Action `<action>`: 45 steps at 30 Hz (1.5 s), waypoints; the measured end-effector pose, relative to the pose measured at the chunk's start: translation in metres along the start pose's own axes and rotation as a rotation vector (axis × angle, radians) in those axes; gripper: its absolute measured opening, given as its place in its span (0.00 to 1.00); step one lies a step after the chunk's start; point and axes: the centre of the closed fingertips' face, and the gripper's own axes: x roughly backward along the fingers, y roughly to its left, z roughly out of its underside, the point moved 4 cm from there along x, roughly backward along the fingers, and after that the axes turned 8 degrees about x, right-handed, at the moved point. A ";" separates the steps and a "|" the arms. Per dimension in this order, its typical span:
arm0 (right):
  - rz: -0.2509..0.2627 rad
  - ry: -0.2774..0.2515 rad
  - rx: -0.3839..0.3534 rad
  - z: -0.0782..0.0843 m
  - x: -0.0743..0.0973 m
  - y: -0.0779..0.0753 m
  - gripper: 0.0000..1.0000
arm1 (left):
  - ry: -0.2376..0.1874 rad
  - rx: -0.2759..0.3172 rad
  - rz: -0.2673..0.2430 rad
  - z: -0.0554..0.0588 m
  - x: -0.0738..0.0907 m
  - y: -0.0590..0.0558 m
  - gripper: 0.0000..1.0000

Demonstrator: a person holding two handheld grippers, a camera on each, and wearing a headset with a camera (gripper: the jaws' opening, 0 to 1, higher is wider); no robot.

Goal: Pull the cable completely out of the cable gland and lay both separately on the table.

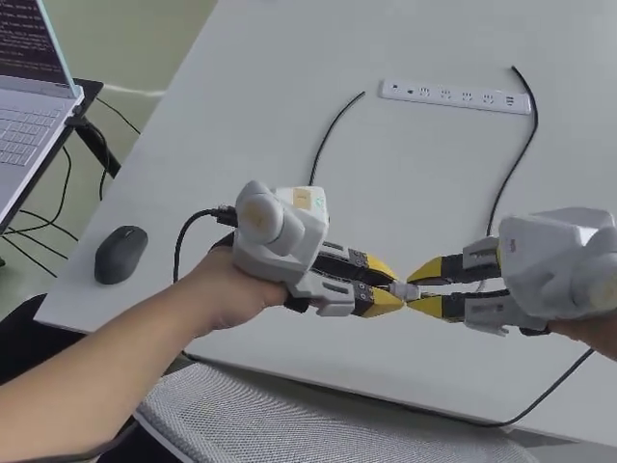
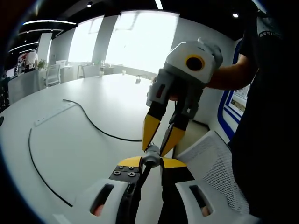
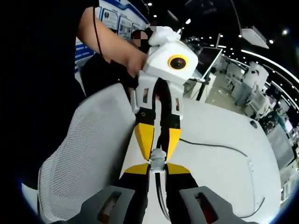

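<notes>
Bright, even light with blown-out windows [image 2: 140, 37]; both gripper views bend strongly at their edges.

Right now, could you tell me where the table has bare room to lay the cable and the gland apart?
The widest bare patch lies on the table between the loose black cable and the power strip's cord, just beyond the held cable gland. Another lies between the mouse and that cable. It is crowded by the power strip.

White table [image 1: 405, 193], mesh chair [image 1: 289, 420], bright windows [image 2: 135, 42]
</notes>
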 end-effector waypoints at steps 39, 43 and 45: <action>-0.486 -0.340 -0.861 0.007 0.006 -0.015 0.11 | -0.016 -0.116 0.008 -0.005 0.005 -0.007 0.15; -0.506 -0.339 -0.882 0.007 0.004 -0.013 0.11 | -0.016 -0.119 0.013 -0.005 0.005 -0.007 0.15; -0.525 -0.347 -0.883 0.006 0.004 -0.012 0.10 | -0.017 -0.118 0.018 -0.006 0.005 -0.008 0.15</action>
